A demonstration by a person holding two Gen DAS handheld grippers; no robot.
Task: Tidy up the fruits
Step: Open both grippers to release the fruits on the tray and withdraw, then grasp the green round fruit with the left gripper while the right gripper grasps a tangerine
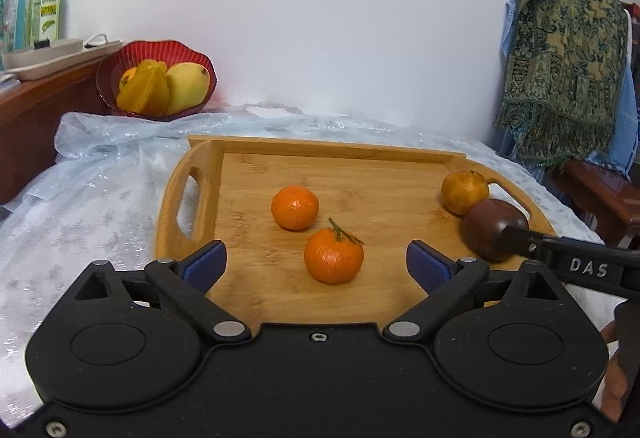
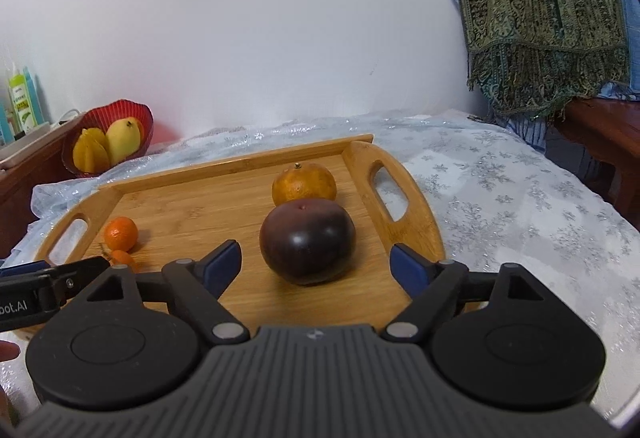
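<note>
Both claws spread over tray fruit (none held).

We face a plain white wall behind a table covered in a pale blue snowflake-patterned cloth. At its right edge, a green and gold paisley fringed shawl drapes over dark red-brown wooden furniture; a reddish-brown wooden cabinet stands left.

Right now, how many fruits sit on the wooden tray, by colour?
Bright orange: 2, the stemmed mandarin and the mandarin behind it
Dull yellow-orange: 1, the citrus by the right handle
Dark purple: 1, the round fruit
Total on the tray: 4
</note>
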